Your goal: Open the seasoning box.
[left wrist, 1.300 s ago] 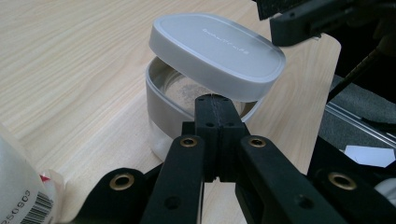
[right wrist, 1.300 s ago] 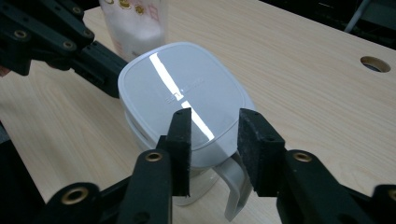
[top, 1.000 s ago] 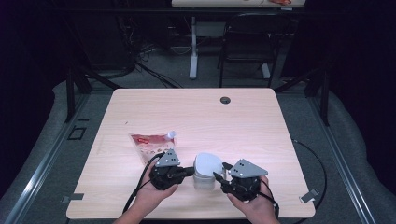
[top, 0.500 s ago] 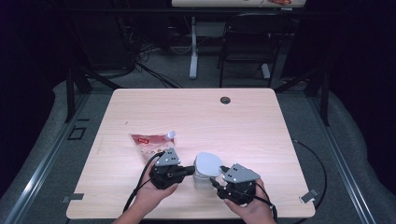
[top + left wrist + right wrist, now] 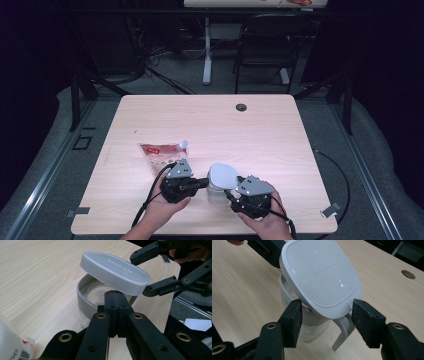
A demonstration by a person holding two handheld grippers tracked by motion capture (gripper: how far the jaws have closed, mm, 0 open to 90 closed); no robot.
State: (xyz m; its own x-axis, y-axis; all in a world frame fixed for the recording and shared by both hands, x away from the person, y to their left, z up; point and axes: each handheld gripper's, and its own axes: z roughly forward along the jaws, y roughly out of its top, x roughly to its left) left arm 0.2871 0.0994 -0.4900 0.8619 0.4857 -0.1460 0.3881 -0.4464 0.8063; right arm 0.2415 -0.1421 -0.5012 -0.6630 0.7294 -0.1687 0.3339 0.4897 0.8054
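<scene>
A translucent white container (image 5: 216, 194) stands near the table's front edge, its hinged lid (image 5: 222, 175) tilted up and part open. Brownish powder shows inside (image 5: 100, 292). My left gripper (image 5: 204, 183) comes in from the left, shut, its tips (image 5: 116, 307) against the container's near rim; I cannot tell if they pinch anything. My right gripper (image 5: 229, 194) is at the container's right. Its jaws have just been opening and now stand open, one pad on each side of the lid's edge (image 5: 322, 277), not pressing it. A loose clip (image 5: 340, 332) hangs below the lid.
A clear pouch (image 5: 161, 154) with a red label and white cap lies on the wooden table (image 5: 270, 135) just left of and behind the left gripper. A cable hole (image 5: 241, 107) sits near the far edge. Black cables trail off the front edge.
The right gripper shifted slightly left toward the container and its jaws spread wider around the lid's edge. The left gripper stayed put.
</scene>
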